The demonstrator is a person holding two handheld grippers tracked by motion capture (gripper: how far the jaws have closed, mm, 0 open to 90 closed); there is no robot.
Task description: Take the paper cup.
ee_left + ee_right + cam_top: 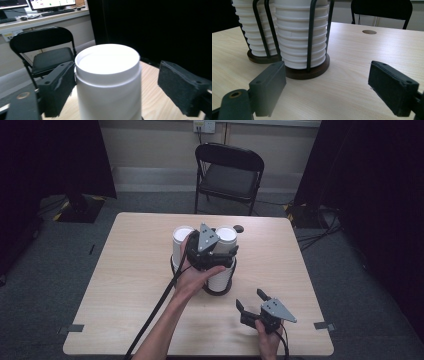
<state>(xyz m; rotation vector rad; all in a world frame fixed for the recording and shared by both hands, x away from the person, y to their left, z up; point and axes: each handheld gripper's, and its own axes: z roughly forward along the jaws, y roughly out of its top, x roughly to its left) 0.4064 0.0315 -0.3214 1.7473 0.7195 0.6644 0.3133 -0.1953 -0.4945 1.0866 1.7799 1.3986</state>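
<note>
Two tall stacks of white cups stand mid-table in black wire holders on dark round bases, the left stack (pixel 181 245) (pixel 249 30) beside the right stack (pixel 220 281) (pixel 299 37). My left gripper (pixel 220 245) (pixel 116 82) is at the top of the right stack, with the top cup (pixel 107 75) between its jaws. One pad (pixel 60 87) lies against the cup and the other (pixel 180 87) stands clear of it, so this gripper is open. Low over the table's front right, my right gripper (pixel 250 299) (pixel 327 80) is open with nothing between its jaws.
The light wooden table (pixel 125 270) has a small round hole (pixel 239 228) (pixel 369 32) near its far edge. Behind the table stands a black folding chair (pixel 227 175) (pixel 47 55). Dark curtains hang on both sides. The left gripper's cable (pixel 155 310) trails towards the front edge.
</note>
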